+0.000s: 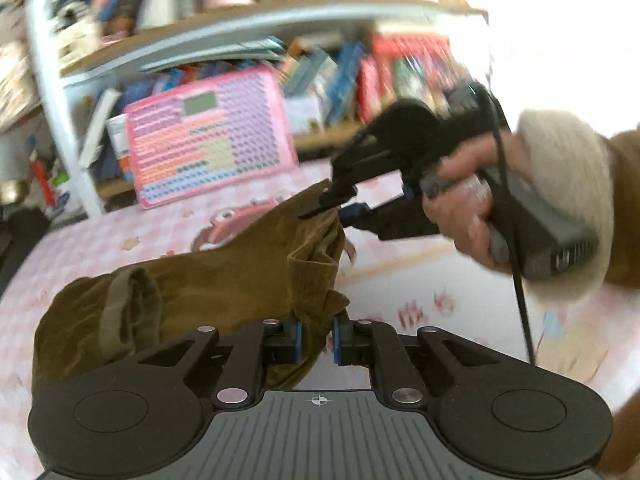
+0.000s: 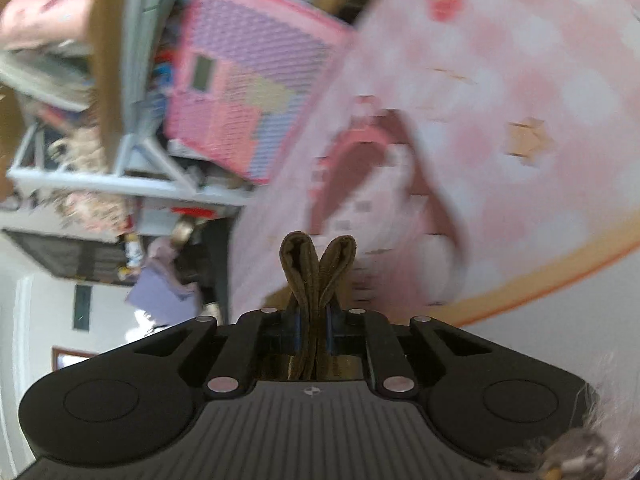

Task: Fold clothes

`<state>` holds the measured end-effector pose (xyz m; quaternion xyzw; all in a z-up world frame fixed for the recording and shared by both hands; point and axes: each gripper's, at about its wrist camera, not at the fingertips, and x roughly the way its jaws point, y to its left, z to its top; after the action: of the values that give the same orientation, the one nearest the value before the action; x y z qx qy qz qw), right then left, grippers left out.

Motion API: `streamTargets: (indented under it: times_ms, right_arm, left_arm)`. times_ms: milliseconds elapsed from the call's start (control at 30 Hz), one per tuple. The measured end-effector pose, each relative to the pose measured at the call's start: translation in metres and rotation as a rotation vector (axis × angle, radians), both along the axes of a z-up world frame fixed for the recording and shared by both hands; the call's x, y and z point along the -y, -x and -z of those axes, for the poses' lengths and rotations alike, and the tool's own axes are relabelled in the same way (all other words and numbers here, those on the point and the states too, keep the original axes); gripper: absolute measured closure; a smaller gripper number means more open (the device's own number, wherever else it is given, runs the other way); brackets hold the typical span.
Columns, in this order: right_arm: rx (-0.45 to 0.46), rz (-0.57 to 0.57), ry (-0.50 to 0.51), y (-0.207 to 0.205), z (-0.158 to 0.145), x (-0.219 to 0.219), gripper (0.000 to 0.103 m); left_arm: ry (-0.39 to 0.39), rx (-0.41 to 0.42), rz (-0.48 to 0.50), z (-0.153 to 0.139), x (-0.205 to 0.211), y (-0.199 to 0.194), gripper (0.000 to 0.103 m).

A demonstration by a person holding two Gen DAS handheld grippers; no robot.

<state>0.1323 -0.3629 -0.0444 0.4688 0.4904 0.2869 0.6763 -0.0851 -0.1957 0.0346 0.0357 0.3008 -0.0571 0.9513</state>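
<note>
Bedding [image 1: 400, 264] in pink check carries your olive garment [image 1: 224, 280], bunched from nine o'clock to centre. Only your left view shows your right gripper [image 1: 332, 208] pinching its top edge; your left gripper [image 1: 318, 338] clamps the near hem. Your right view shows just two folded edges.

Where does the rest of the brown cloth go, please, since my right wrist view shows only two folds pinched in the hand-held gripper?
Observer: The brown garment hangs from the right hand-held gripper down to a bunched heap on the pink sheet.
Operator: Is the other hand-held gripper on it too?
Observer: Yes, the left hand-held gripper pinches another edge nearer the camera.
Operator: Who holds the right one?
Observer: A hand in a fuzzy cream cuff grips its handle.
</note>
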Motion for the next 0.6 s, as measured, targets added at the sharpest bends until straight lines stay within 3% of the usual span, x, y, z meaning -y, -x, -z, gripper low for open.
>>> streamTargets:
  times_ms: [133, 233, 467, 600]
  right_arm:
    - [0.077, -0.046, -0.043, 0.000, -0.036, -0.037, 0.092]
    - [0.125, -0.080, -0.046, 0.003, -0.057, -0.080, 0.092]
    - [0.191, -0.155, 0.038, 0.009, -0.077, -0.192, 0.092]
    - [0.204, -0.185, 0.144, 0.011, -0.065, -0.255, 0.086]
  left_arm:
    - [0.207, 0.052, -0.097, -0.014, -0.051, 0.015, 0.090]
    - [0.315, 0.077, -0.161, -0.016, -0.091, 0.026, 0.090]
    - [0.436, 0.056, -0.255, -0.002, -0.186, 0.037, 0.089]
    - [0.478, -0.032, -0.303, 0.016, -0.231, 0.040, 0.086]
